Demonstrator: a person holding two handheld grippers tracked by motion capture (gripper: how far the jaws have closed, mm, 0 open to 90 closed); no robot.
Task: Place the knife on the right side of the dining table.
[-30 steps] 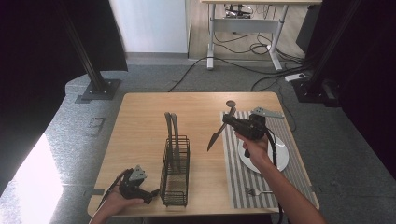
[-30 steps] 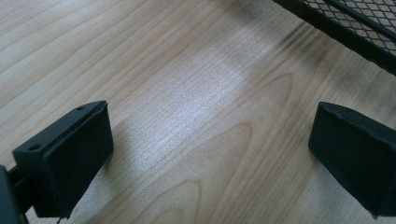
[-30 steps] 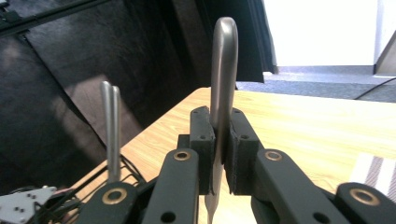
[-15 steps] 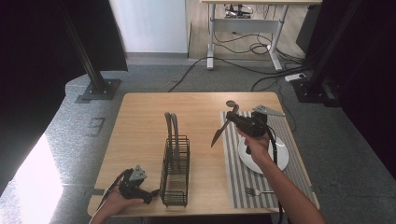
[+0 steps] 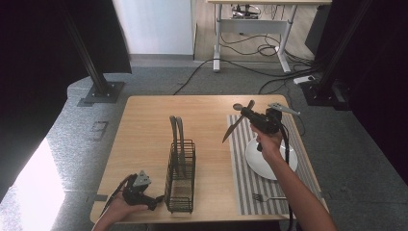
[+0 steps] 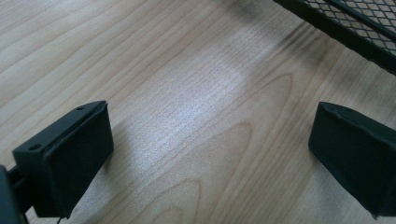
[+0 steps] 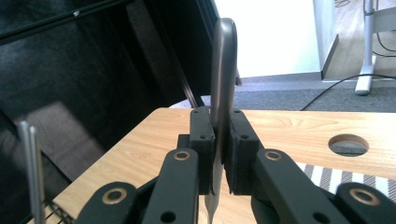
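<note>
My right gripper (image 5: 251,116) is raised over the far end of the striped placemat (image 5: 240,173) and is shut on a table knife (image 5: 232,128). The knife slants, its blade pointing down and left toward the table's middle. In the right gripper view the knife (image 7: 223,70) stands edge-on, clamped between the two pads of the gripper (image 7: 218,135). My left gripper (image 5: 153,200) rests low at the table's front left, beside the black wire rack (image 5: 180,180). Its jaws are wide apart over bare wood in the left gripper view (image 6: 210,154).
Two grey utensils (image 5: 175,137) stand upright in the rack, whose mesh base (image 6: 359,23) lies just ahead of the left jaws. A white plate (image 5: 276,166) and a fork (image 5: 267,197) lie on the placemat. A round hole (image 7: 348,144) pierces the tabletop near the placemat's far end.
The right gripper has carried the knife a little farther away and to the right. The left gripper has stayed where it was.
</note>
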